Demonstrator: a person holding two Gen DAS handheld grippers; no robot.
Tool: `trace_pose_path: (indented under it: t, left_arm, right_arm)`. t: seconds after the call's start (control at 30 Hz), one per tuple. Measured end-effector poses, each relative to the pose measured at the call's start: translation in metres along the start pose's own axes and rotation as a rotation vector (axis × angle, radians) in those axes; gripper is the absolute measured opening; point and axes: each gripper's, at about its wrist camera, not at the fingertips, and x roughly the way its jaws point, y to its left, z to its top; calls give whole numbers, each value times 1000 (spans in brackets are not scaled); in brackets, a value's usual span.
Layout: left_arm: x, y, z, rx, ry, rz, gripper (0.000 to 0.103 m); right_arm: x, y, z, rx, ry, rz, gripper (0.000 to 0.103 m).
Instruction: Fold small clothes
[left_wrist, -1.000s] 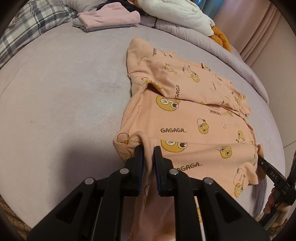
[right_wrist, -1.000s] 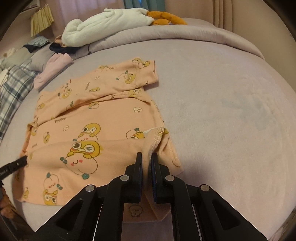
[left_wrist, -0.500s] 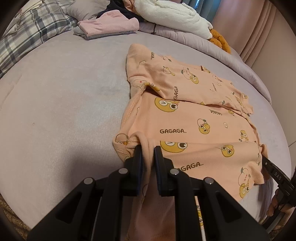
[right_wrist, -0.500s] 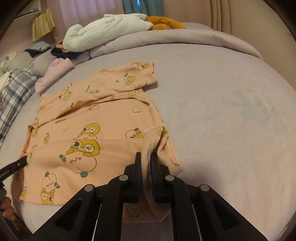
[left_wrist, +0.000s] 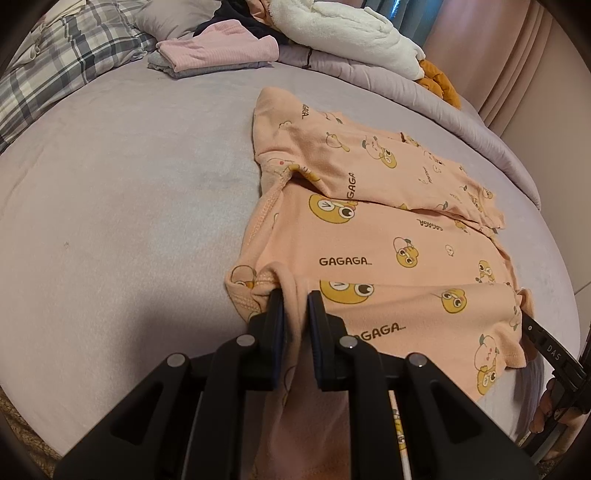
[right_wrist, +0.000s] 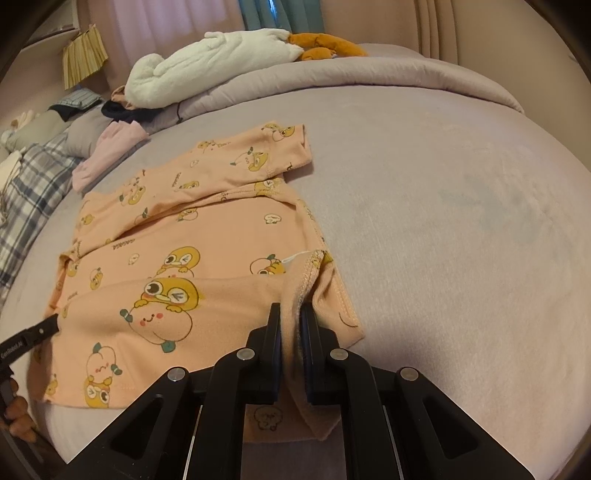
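A small peach shirt (left_wrist: 384, 236) printed with yellow cartoon figures and "GAGAGA" lies spread on the lilac bed (left_wrist: 122, 206); it also shows in the right wrist view (right_wrist: 192, 243). One sleeve is folded across its far part. My left gripper (left_wrist: 295, 299) is shut on the near hem at the shirt's left corner. My right gripper (right_wrist: 290, 312) is shut on the hem at the right corner. Fabric hangs down between the fingers of both. Each gripper's tip shows at the edge of the other's view.
A folded pink garment (left_wrist: 221, 51) lies at the far left on the bed. A white fleece (right_wrist: 214, 70), an orange plush (right_wrist: 325, 46) and dark clothes sit on a rolled duvet (right_wrist: 369, 77) at the back. A plaid pillow (left_wrist: 55, 74) lies left.
Both grippers have moved slightly forward with the hem held. The near edge of the shirt has shifted a little farther onto the garment.
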Motion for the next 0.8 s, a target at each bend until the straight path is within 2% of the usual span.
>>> trace_pose_path:
  t: [0.8]
  left_arm:
    - [-2,-4,-3,22,-12,13,15]
  right_arm:
    - [1,-1,1,3,-3,9,7]
